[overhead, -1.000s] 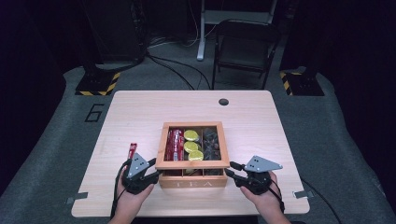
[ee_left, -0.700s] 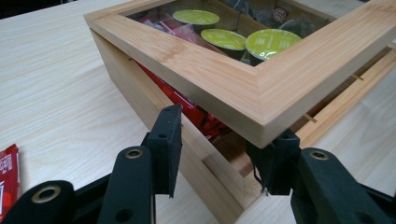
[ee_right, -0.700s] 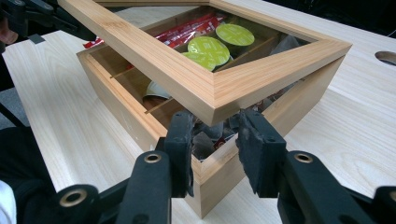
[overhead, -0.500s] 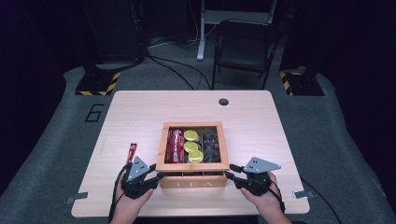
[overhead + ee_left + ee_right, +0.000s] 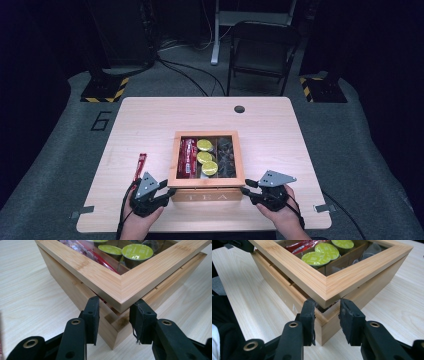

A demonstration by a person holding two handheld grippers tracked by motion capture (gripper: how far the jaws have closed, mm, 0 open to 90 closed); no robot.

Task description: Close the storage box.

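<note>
A wooden tea box [image 5: 207, 195] stands near the table's front edge. Its glass-windowed lid [image 5: 207, 181] sits slightly raised off the base at the front, with a gap under the lid [image 5: 122, 287] and under the lid [image 5: 327, 285]. Through the glass I see red packets [image 5: 187, 157], lime-topped capsules [image 5: 206, 157] and dark pods [image 5: 226, 155]. My left gripper [image 5: 167, 192] is at the front left corner, my right gripper [image 5: 247, 187] at the front right. The left gripper [image 5: 116, 320] and right gripper [image 5: 327, 320] are open, each straddling its box corner with fingertips just below the lid's edge.
A loose red packet [image 5: 140, 166] lies on the table [image 5: 150, 125] left of the box, just beyond my left hand. A cable hole [image 5: 239, 108] is at the table's far edge. A folding chair [image 5: 262, 50] stands behind the table.
</note>
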